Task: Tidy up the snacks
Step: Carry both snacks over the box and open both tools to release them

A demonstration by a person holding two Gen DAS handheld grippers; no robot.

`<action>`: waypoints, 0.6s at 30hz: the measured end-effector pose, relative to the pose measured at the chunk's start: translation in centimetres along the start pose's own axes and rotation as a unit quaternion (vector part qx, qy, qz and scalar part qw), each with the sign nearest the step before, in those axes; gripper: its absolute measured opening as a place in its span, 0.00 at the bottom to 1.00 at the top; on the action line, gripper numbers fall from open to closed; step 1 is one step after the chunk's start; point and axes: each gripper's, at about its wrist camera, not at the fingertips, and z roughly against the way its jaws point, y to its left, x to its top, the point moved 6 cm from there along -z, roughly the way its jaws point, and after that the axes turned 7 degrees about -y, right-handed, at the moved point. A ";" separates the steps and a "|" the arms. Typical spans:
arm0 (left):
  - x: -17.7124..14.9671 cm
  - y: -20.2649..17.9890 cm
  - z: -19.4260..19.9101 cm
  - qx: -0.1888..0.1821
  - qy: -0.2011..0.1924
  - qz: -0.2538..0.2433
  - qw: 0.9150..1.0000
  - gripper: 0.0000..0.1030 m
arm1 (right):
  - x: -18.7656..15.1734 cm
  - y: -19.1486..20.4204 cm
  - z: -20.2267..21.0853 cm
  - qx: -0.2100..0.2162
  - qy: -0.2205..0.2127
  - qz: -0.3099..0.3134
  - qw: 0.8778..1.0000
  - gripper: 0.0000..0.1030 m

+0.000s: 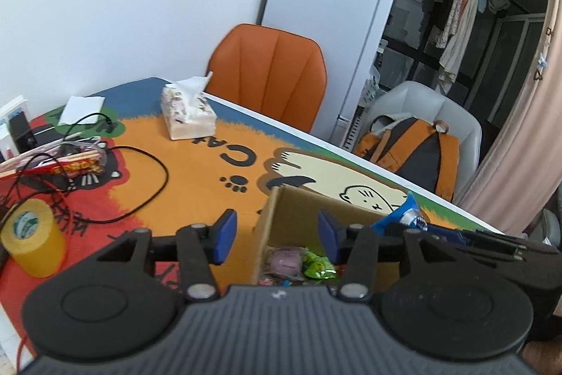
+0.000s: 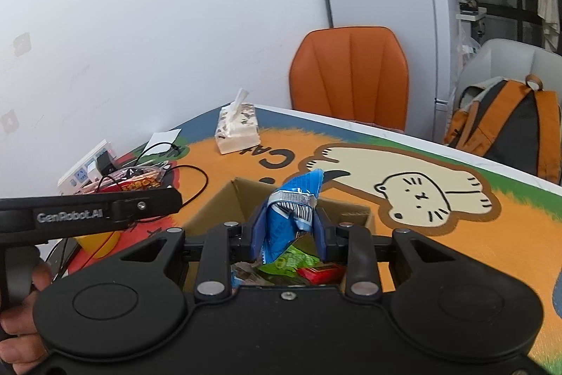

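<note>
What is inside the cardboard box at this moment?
Inside the cardboard box lie a green packet, a red packet and a purple packet. The right gripper holds a blue packet above them. The grippers cover the rest of the box floor.

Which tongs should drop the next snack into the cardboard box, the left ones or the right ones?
The right tongs. They already pinch the blue snack packet just above the open cardboard box. The left tongs are open and hold nothing, so they would need to fetch a snack first.
</note>
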 end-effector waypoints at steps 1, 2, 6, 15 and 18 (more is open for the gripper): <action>0.0 0.2 0.2 0.001 -0.002 0.001 1.000 0.52 | 0.0 0.1 -0.2 0.000 0.001 0.001 1.000 0.29; 0.0 0.5 0.3 0.002 -0.004 0.003 1.000 0.54 | 0.1 0.3 -0.3 0.001 0.003 0.003 1.000 0.29; -0.1 1.8 0.8 0.010 -0.014 0.006 1.000 0.65 | 0.0 1.0 -1.1 0.007 0.014 0.006 1.000 0.29; -0.8 5.7 1.5 0.039 -0.015 0.034 0.999 0.74 | -1.1 4.4 -2.7 0.032 0.041 0.033 0.998 0.29; -1.0 6.5 1.6 0.043 -0.014 0.039 0.998 0.74 | -1.6 5.1 -3.2 0.035 0.051 0.036 0.997 0.29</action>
